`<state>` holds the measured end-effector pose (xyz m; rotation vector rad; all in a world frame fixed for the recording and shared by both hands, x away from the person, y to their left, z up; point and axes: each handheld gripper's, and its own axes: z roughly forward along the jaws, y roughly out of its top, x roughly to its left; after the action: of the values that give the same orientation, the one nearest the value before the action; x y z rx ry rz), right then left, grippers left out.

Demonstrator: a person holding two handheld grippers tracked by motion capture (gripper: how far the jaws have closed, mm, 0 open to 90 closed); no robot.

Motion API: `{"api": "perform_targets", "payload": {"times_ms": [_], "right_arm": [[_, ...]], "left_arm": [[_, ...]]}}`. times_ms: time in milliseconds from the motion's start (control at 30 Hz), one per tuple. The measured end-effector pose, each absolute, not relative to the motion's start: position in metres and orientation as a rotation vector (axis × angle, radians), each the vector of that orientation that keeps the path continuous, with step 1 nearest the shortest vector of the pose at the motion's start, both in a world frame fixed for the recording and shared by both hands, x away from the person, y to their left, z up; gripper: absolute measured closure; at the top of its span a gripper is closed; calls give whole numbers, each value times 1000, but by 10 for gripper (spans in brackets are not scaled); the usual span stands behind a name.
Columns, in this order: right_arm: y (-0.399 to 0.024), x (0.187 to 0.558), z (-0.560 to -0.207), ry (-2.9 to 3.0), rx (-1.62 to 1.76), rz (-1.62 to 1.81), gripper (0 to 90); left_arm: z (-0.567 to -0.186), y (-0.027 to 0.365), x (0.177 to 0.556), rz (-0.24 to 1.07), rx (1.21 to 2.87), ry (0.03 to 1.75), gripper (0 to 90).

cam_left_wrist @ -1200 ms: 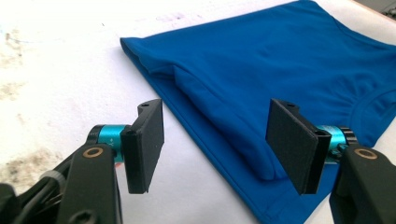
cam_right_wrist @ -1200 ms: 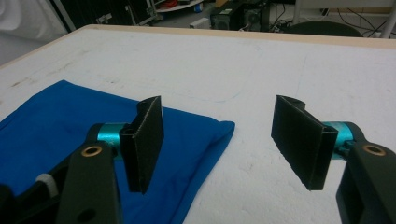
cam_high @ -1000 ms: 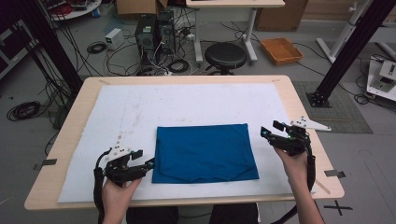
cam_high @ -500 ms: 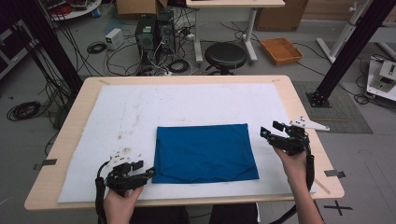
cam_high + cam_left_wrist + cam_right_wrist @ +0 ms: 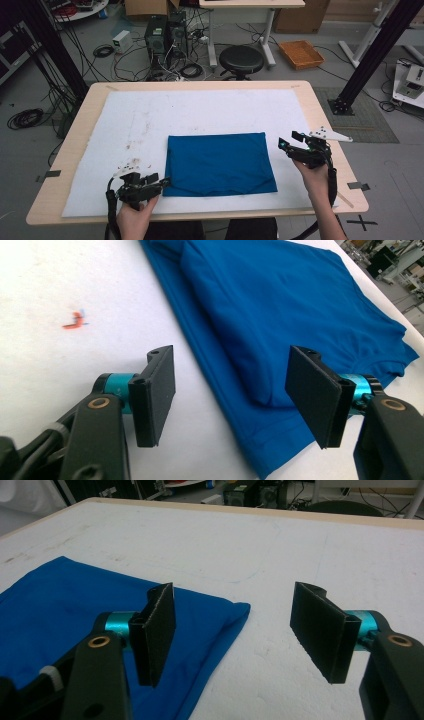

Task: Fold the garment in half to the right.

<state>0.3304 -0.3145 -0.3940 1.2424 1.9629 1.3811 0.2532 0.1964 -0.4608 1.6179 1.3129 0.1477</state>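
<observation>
While both jaws stand wide with nothing between them, the left tool point(image 5: 162, 182) has been brought down toward six o'clock over the last second and now sits at the near-left corner of the folded blue cloth point(image 5: 220, 163), which it had been beside, further up the left edge, a moment earlier. Seen in the left gripper view, that corner point(image 5: 265, 460) lies between the open jaws, not yet pinched. The right tool point(image 5: 289, 141) has been kept where it was, jaws equally wide, just off the cloth's far-right corner point(image 5: 240, 611). The cloth lies flat at the middle of the white-covered surface point(image 5: 125, 125), toward six o'clock. A corner pinch by the left tool is judged the likely next step.
</observation>
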Motion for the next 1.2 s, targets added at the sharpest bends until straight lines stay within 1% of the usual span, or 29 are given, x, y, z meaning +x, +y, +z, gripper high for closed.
{"api": "perform_targets", "payload": {"times_ms": [133, 300, 400, 533, 700, 767, 833, 900, 1033, 1200], "right_arm": [[-315, 329, -394, 1963, 1241, 1381, 346], [-314, 328, -394, 1967, 1235, 1382, 347], [-309, 327, -394, 1978, 1221, 1378, 347], [-301, 326, -394, 1992, 1200, 1379, 347], [-287, 328, -395, 2016, 1169, 1386, 348], [-278, 329, -394, 2032, 1150, 1391, 349], [-266, 332, -392, 2052, 1124, 1393, 351], [-253, 335, -391, 2069, 1107, 1399, 359], [-220, 345, -389, 2118, 1061, 1405, 408], [-176, 364, -388, 2191, 1034, 1390, 474]], "left_arm": [[-461, 187, 254, 159, 1648, 1299, 419], [-459, 179, 253, 210, 1659, 1343, 529], [-458, 174, 251, 257, 1671, 1367, 551], [-456, 165, 249, 334, 1711, 1378, 560], [-455, 160, 248, 396, 1715, 1413, 655], [-455, 159, 247, 408, 1720, 1410, 679], [-455, 157, 247, 413, 1727, 1406, 731], [-456, 156, 247, 427, 1730, 1406, 759], [-456, 156, 247, 423, 1724, 1406, 817], [-456, 155, 247, 428, 1723, 1409, 836]]}}
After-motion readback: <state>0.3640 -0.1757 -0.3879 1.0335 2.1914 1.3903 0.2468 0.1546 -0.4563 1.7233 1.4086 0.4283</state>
